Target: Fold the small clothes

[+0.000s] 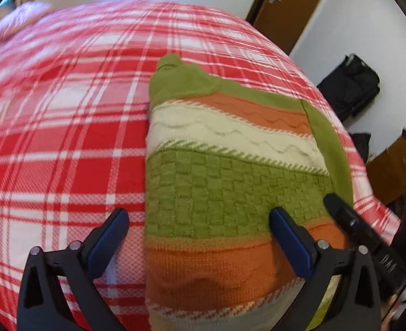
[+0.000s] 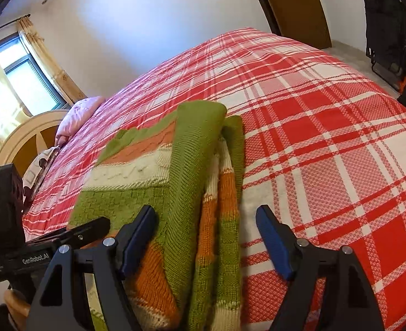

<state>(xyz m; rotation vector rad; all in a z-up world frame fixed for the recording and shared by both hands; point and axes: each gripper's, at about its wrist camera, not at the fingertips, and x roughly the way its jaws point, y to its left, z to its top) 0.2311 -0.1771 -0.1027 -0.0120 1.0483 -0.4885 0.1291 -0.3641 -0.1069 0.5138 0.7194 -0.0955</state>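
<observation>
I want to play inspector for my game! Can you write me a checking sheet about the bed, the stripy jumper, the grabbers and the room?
Surface: red and white checked bedspread, mostly flat.
Job's things: green, orange and cream knitted jumper, partly folded, with a green sleeve laid over it.
Clutter: pink pillow at the headboard end.
Grippers: left gripper open over the jumper's left edge; right gripper open over its right edge; neither pinches it.
Cables: nothing seen.
Surroundings: brown door, curtained window, black folded frame against the wall.
</observation>
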